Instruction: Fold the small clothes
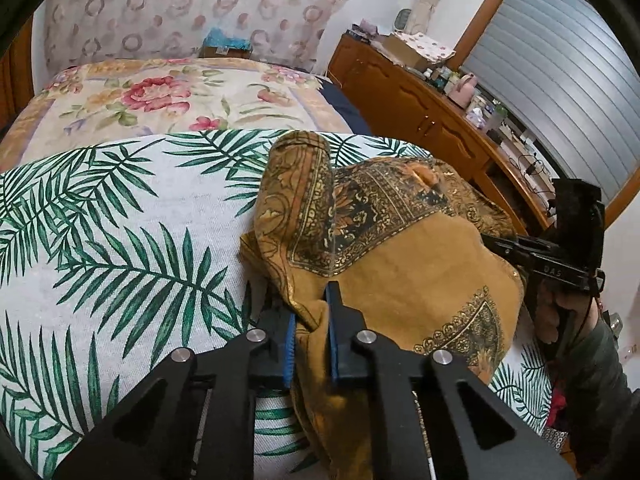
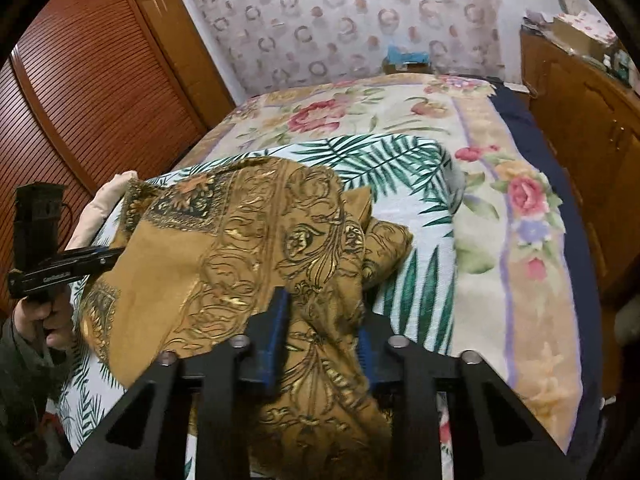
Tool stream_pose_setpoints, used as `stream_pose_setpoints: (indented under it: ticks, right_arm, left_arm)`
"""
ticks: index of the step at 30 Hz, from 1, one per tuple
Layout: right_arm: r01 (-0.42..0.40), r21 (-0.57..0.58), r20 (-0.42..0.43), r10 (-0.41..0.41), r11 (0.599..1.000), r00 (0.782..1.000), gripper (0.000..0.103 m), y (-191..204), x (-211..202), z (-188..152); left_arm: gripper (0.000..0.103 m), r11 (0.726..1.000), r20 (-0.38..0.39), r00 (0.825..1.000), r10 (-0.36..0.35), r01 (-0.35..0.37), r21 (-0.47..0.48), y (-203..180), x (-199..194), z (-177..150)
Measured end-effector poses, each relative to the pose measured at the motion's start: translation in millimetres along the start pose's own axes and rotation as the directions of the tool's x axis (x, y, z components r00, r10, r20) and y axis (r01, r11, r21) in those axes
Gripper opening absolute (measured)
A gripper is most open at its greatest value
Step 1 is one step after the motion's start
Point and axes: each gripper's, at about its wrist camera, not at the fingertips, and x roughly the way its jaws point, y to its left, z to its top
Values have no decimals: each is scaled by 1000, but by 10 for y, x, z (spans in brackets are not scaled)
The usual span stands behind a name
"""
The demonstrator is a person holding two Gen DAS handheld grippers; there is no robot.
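On the left, the palm-leaf sheet (image 1: 120, 248) lies bare over the flowered bedspread (image 1: 160, 96). Toward the middle, the left gripper (image 1: 312, 320) is narrowed, its blue pads pinching a fold of the mustard patterned cloth (image 1: 400, 272) (crumpled, lying on the sheet). Further right, the right gripper (image 2: 320, 328) stands somewhat wider, cloth bunched between its pads and gripped. A wooden dresser (image 1: 420, 108) lines the right wall.
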Motion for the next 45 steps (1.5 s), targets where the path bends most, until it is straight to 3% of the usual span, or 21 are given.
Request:
stream_pose_setpoints:
  ticks: [6,16,23,30,35,39,45]
  right_arm:
    - [31,-17,19,-31,999,999,13,61,-74,4]
    - [87,-103,181,-67,991,981,11,558,-589,-14]
    - [61,-186,245,-13,981,969,11,1074,-734,91]
    - [7,-303,235,68,953,970,11,1812,-418,301]
    - [-36,-382,209,124,923,970,11,2343,-40,571]
    - [-61,-433,188,156,900,970,11,2665,294,783]
    - [-84,-472,156,177,877,972,11,2845,880,1254]
  left_arm:
    - [9,999,-5,1000,-18,18,48,-77,-41,19]
    - [8,992,176,980,-91,74,102,-332,-905,-27]
    - [8,995,279,959,-39,10,104,-121,-1551,-194]
    - [8,997,349,936,47,-64,37,413,-2138,-440]
    - [8,992,396,910,122,-120,-29,885,-2526,-616]
    - [8,985,414,894,170,-153,-75,1202,-2659,-708]
    - [8,975,439,872,216,-168,-144,1624,-2754,-803]
